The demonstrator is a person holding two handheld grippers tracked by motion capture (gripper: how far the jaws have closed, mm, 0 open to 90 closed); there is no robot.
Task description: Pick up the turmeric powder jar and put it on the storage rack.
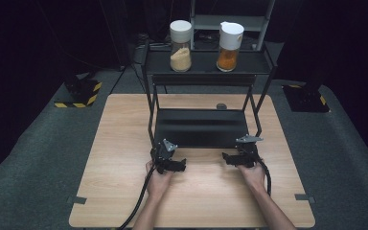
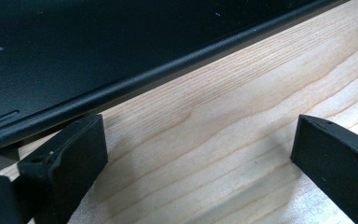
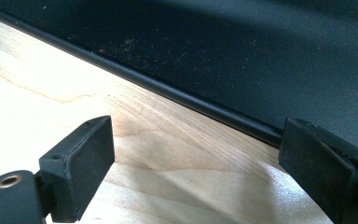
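A black two-tier metal rack stands at the middle of the wooden table. Its top shelf carries two white-capped jars: one with pale powder, one with orange powder. My left gripper rests low on the table just before the rack's lower tray, pointing right, jaws open and empty. My right gripper mirrors it, pointing left, jaws open and empty. In the left gripper view the tray's front edge lies just beyond the open gripper. In the right gripper view the open gripper faces the tray's rim.
A small dark round object lies on the table behind the rack. Grey carpet surrounds the table, with black stands on yellow-striped bases at back left and back right. Bare wood lies between and in front of the hands.
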